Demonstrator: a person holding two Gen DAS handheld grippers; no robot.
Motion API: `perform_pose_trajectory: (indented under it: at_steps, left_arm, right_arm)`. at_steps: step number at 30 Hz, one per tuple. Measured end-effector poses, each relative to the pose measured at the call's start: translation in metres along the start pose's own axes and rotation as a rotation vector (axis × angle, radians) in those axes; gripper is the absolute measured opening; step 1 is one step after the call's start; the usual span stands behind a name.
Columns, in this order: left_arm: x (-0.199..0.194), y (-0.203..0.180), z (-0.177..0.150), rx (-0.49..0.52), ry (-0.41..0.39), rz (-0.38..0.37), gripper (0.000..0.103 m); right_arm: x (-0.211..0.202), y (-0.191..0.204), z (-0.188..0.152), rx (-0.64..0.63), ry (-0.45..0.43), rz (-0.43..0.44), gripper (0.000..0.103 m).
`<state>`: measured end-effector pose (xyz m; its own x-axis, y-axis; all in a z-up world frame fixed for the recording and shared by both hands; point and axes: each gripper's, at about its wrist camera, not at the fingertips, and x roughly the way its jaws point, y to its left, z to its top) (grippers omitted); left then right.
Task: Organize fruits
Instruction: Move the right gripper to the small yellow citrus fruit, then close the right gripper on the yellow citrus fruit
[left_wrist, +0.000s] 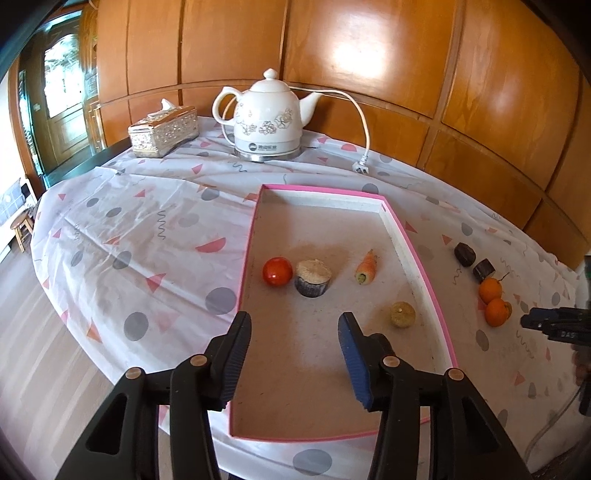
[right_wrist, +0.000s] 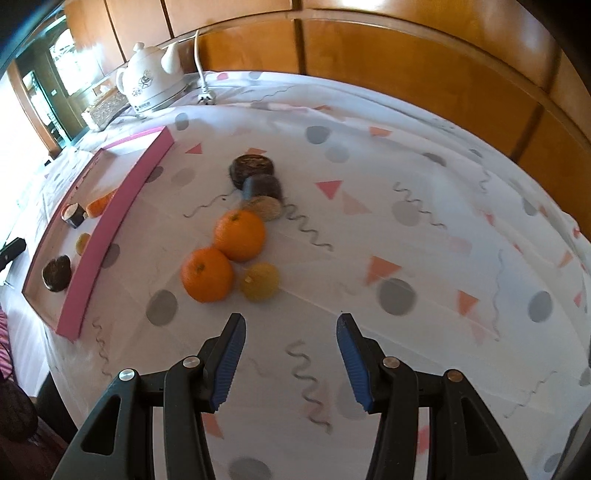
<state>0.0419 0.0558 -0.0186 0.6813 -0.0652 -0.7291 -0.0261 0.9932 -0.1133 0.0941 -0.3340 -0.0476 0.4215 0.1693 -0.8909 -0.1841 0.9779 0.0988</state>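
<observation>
A pink-rimmed tray holds a red tomato, a dark round cake with a pale top, a small carrot and a small yellow fruit. My left gripper is open and empty above the tray's near half. On the cloth right of the tray lie two oranges, a small yellow fruit and several dark round cakes. My right gripper is open and empty, just in front of the yellow fruit. The tray also shows in the right wrist view.
A white electric kettle with a loose cord and plug stands at the back, and a tissue box to its left. The patterned tablecloth ends at a curved edge on the left. A wooden panel wall lies behind.
</observation>
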Motion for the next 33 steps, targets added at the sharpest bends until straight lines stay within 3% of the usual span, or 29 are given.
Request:
perform_pose_trajectory:
  at_steps: [3, 8, 12, 19, 23, 33]
  left_arm:
    - [-0.003, 0.007, 0.000, -0.020, -0.003, 0.002, 0.050]
    - [-0.007, 0.016, -0.001, -0.046, -0.004, 0.004, 0.050]
    - [-0.010, 0.024, -0.004, -0.069, -0.001, 0.010, 0.050]
    - [-0.013, 0.037, -0.006, -0.105, 0.001, 0.027, 0.050]
    - [-0.013, 0.040, -0.008, -0.118, 0.000, 0.031, 0.050]
    - [-0.027, 0.041, -0.008, -0.133, -0.040, 0.040, 0.055]
  right_arm:
    - [0.005, 0.017, 0.007, -0.034, -0.004, 0.012, 0.052]
    - [0.020, 0.032, 0.013, -0.098, 0.029, -0.082, 0.050]
    - [0.026, 0.028, 0.015, -0.100, 0.035, -0.105, 0.050]
    - [0.040, 0.024, 0.025, -0.080, 0.044, -0.102, 0.044]
    - [0.044, 0.028, 0.026, -0.069, 0.046, -0.077, 0.029]
    - [0.045, 0.031, 0.026, -0.056, 0.047, -0.085, 0.028]
